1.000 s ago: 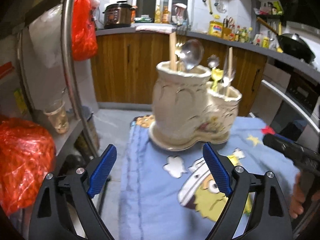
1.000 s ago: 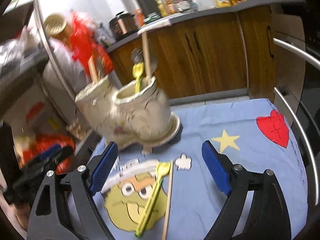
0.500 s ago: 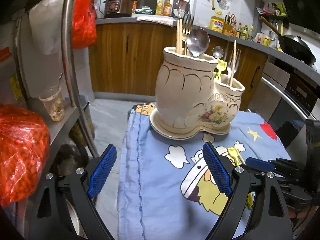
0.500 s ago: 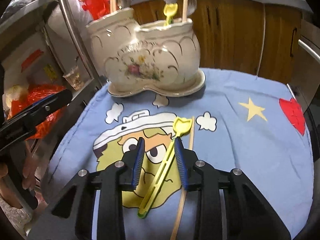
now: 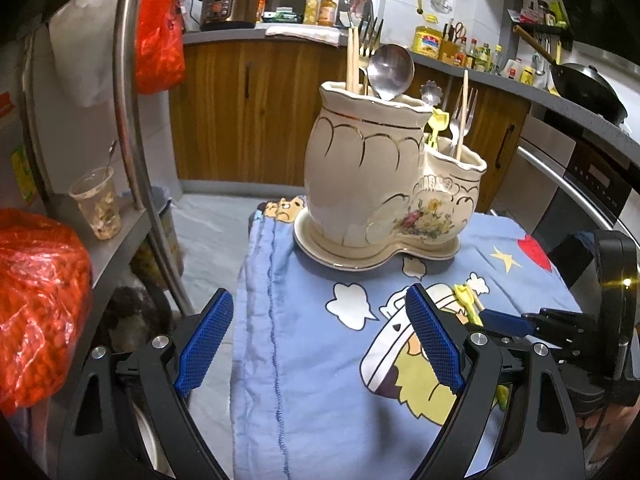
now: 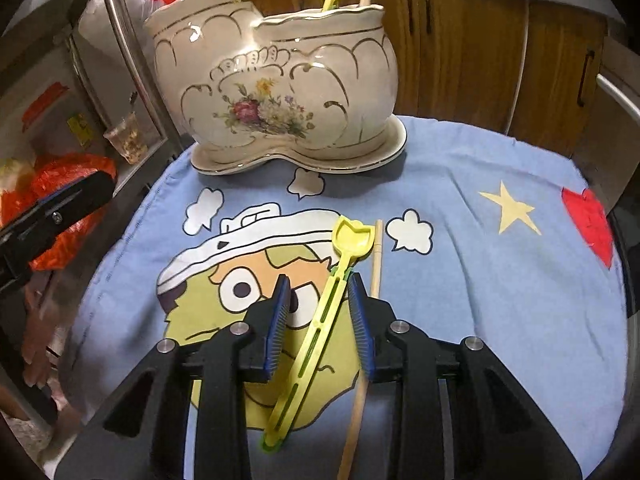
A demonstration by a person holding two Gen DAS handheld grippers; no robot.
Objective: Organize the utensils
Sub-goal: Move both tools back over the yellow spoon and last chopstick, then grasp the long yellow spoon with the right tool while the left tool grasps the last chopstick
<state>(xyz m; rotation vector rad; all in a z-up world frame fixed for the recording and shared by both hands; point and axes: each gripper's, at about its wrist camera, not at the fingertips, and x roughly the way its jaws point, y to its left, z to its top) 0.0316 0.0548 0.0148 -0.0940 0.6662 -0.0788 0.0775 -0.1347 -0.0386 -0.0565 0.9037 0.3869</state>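
- Your right gripper (image 6: 318, 320) is down on the blue cartoon cloth (image 6: 500, 300), and its fingers (image 6: 276, 328) are closing around the handle of the yellow plastic spoon (image 6: 320, 320).
- The handle runs slantwise between the two blue pads. The right-hand pad looks to be at or almost on it, while a clear gap shows on the left, so the grasp is not made yet.
- The spoon lies flat on the cloth, its bowl ahead of the fingertips and its tail back under the gripper body.
- A single wooden chopstick (image 6: 374, 264) lies just outside the right-hand finger, near the spoon and roughly along it. Judging by that closeness, it could be nudged as the fingers come together.
- Your left gripper (image 5: 316, 334) hangs released, fingers spread wide with nothing between them. It is near the tabletop's left edge.
- The cream ceramic utensil holder (image 6: 276, 80) stands on its saucer well ahead of both sets of fingers. It already holds chopsticks, forks, a large metal spoon (image 5: 390, 72) and a second yellow spoon.
- So most of the sorting looks done. What is left in view is the spoon now being taken and the loose chopstick; both are still to go into the holder.
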